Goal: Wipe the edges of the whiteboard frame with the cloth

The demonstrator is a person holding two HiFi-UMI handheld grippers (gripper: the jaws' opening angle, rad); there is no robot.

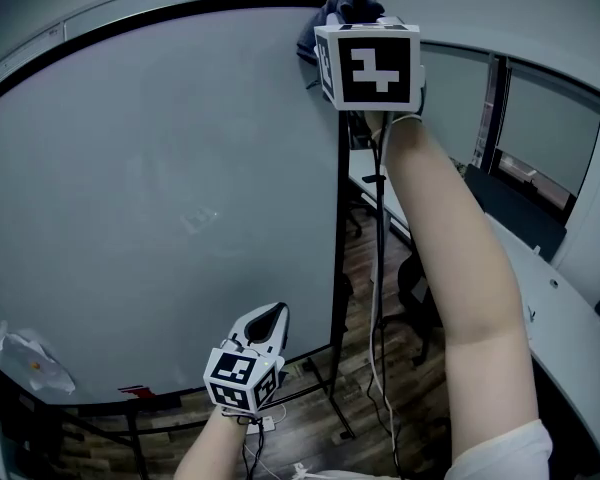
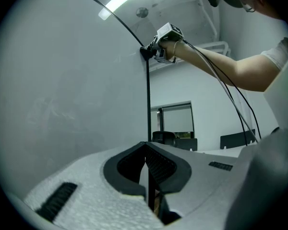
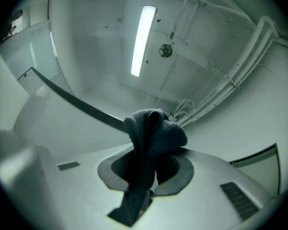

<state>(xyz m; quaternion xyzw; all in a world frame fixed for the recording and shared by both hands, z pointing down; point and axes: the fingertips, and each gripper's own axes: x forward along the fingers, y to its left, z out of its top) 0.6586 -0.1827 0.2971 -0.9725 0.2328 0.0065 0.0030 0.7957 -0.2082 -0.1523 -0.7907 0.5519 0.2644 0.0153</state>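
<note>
Your right hand-held gripper (image 3: 146, 169) clamps the dark cloth (image 3: 156, 131) at the top right corner of the whiteboard frame (image 1: 342, 218). Your left hand-held gripper (image 2: 146, 164) hangs low, its jaws seemingly together and empty.

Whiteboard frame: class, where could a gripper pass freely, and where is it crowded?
Free: the right edge between the cloth and the left gripper; the top edge left of the cloth. Crowded: top right, where the right gripper holds the cloth.
</note>
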